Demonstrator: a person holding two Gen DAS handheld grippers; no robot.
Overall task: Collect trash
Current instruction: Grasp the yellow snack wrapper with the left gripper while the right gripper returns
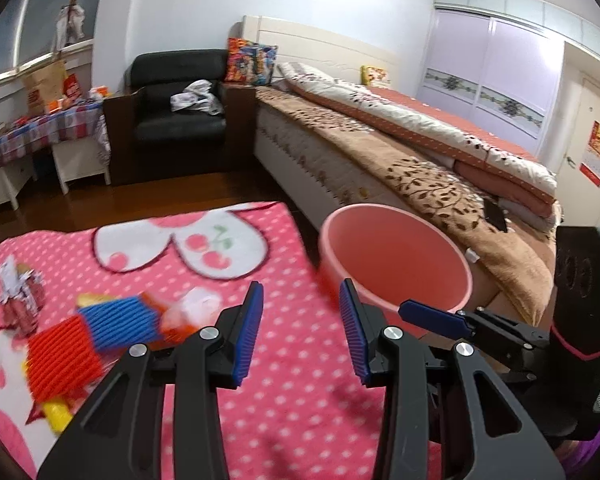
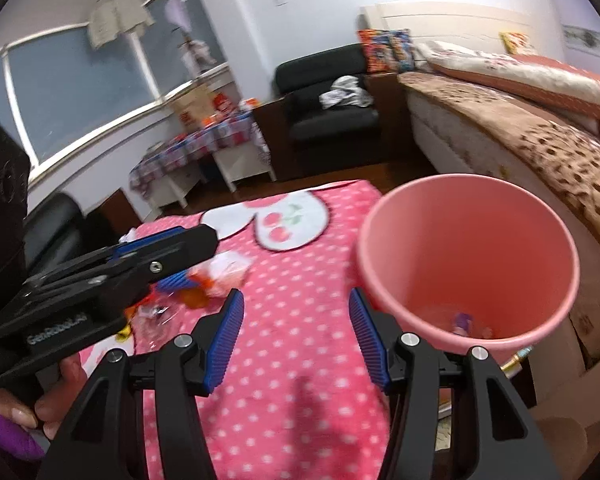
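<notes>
White walls and dark wood floor [image 1: 80,204]. A black armchair [image 1: 180,120] stands between the bed [image 1: 380,148] and a checked-cloth side table [image 1: 44,132]; lilac wardrobe doors [image 1: 488,64] behind.

A bin [image 2: 468,264] stands at the right edge of a blanket-covered table [image 1: 284,360], between it and the bed [image 1: 400,152] on the right. Wrappers [image 2: 220,276] lie on the table's left part. Small scraps [image 2: 466,322] lie in the bin. Behind the table stands an armchair [image 1: 180,116], with a side table [image 1: 40,132] to its left.
</notes>
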